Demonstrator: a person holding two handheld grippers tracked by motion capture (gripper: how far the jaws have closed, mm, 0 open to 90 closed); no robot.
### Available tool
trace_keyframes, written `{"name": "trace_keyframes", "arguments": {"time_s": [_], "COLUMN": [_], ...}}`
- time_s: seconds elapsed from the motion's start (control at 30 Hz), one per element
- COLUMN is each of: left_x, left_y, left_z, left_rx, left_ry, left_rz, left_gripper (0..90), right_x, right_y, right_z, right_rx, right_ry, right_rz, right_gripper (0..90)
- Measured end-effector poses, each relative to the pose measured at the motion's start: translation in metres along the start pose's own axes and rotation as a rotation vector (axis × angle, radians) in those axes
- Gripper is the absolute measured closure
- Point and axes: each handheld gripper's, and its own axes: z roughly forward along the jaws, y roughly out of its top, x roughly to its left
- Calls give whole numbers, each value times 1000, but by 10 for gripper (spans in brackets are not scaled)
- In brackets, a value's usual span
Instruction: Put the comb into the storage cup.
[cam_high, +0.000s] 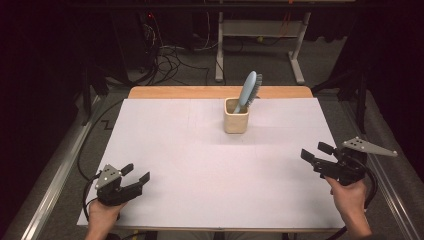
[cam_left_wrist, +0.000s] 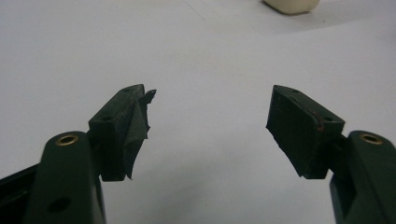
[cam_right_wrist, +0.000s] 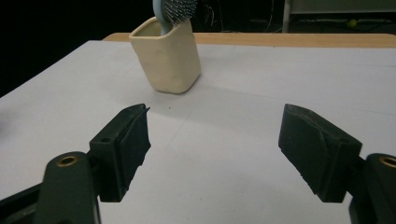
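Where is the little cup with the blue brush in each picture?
High view: the cup stands toward the far side of the white table, a bit right of the middle, with the brush sticking out of it.
Left gripper view: just the cup's bottom peeks in at the top edge, right of the middle.
Right gripper view: the cup is at the upper left, brush on top.
Shared landmark: the white table.

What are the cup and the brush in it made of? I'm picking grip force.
Cup: likely matte plastic or silicone; cream, smooth, rounded corners, no shine.
Brush: probably hard plastic; pale blue, smooth back, slight sheen, with dark bristles, perhaps nylon.
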Motion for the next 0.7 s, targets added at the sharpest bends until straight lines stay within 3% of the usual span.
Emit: {"name": "trace_keyframes", "arguments": {"time_s": [0.7], "left_x": [-1], "left_y": [0], "left_z": [0], "left_rx": [4], "left_ry": [-2], "left_rz": [5], "left_gripper": [300], "right_x": [0], "right_y": [-18], "right_z": [-10], "right_rx": [-17], "right_ry": [4], "right_rz": [24], "right_gripper": [252]}}
